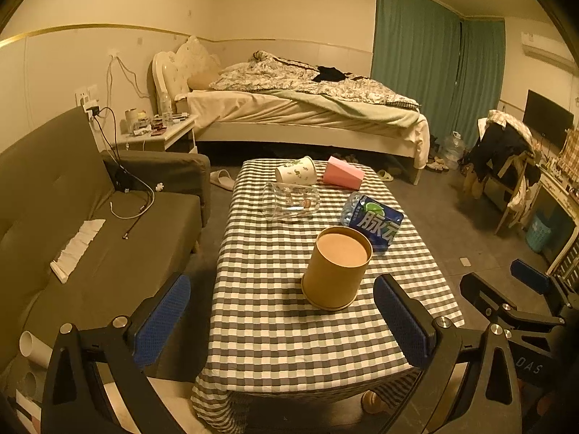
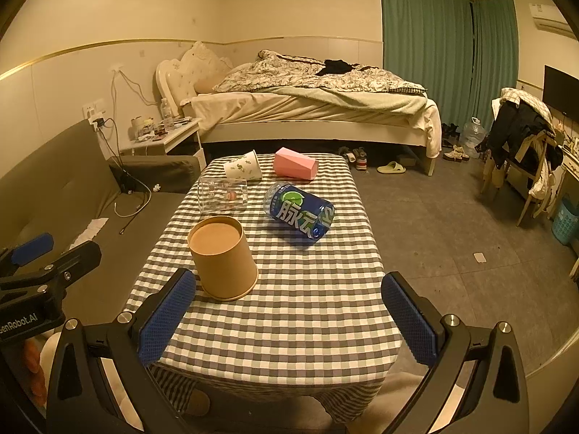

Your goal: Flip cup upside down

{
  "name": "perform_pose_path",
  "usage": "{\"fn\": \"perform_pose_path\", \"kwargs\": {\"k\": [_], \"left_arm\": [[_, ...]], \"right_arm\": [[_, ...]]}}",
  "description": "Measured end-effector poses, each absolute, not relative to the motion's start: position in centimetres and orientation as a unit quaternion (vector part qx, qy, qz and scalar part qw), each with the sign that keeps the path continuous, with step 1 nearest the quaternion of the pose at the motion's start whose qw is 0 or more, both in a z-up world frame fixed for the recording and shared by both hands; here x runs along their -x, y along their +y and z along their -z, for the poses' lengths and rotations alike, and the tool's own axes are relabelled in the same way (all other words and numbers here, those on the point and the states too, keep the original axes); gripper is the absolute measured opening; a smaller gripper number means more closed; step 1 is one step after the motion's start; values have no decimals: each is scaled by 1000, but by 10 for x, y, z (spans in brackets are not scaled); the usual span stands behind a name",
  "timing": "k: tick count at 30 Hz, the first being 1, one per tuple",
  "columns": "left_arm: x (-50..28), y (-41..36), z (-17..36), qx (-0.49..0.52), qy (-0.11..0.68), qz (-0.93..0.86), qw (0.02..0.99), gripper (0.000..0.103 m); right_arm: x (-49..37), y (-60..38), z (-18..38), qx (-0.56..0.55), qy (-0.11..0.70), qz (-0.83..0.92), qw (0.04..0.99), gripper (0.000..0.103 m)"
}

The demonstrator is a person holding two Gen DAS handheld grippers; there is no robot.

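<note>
Both grippers, left gripper [image 1: 282,322] and right gripper [image 2: 289,318], hang spread and empty at 6 o'clock, brown paper cup [image 1: 334,269] ahead at 12 on checkered table [image 1: 289,343], already rim-down, flip apparently done.

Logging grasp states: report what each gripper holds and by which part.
Nothing is held. The left gripper and right gripper are both open and empty; the brown paper cup stands untouched, upside down on the table.

Unmade bed [image 1: 307,108], teal curtains [image 1: 434,72]
</note>
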State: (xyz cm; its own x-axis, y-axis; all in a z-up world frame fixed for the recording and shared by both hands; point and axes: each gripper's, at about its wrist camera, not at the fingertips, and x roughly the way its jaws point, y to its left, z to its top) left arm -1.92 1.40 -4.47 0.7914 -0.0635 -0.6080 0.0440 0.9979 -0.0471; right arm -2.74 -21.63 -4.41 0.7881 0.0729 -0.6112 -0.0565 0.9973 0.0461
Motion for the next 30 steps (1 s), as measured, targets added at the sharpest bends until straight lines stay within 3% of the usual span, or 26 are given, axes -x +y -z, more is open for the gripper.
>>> {"fn": "perform_pose_path", "kwargs": {"k": [30], "left_arm": [[21, 20, 44, 8, 320, 19, 947, 103]], "right_arm": [[26, -214, 43, -11, 326, -33, 945, 103]]}}
